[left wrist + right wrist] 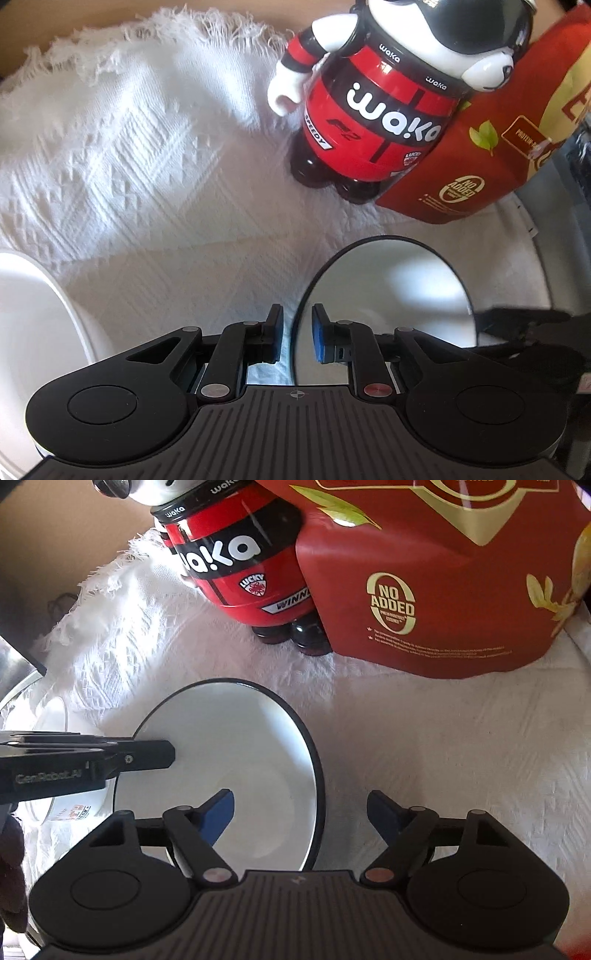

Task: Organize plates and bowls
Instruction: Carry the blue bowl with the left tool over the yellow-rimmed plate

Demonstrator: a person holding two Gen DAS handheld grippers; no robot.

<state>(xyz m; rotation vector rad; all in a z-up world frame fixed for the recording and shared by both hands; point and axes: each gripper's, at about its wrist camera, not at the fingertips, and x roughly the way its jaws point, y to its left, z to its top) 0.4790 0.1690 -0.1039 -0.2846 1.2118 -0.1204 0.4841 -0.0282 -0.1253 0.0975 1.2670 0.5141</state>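
Your left tongs [297, 334] are pinching the black-rimmed bowl's [229, 746] near-left rim, while your spread right tongs [300, 818] are straddling its right edge, touching nothing.

We see white woven cloth [129, 155] across upper left of left wrist view: matt, raised diamond weave, frayed fringe edge. White dark-rimmed ceramic bowl [229, 753], centre of right wrist view: smooth, glossy glaze. Red-black-white plastic bear figure [376, 110], upper right: hard, high gloss, we note bright reflections. Red printed pouch [443, 590], upper right: smooth film, slight sheen, gold print. Left gripper [297, 334], bottom centre: matt black plastic, ribbed base, blue rubbery pads, small metal pins. Right gripper [300, 812] looks alike.
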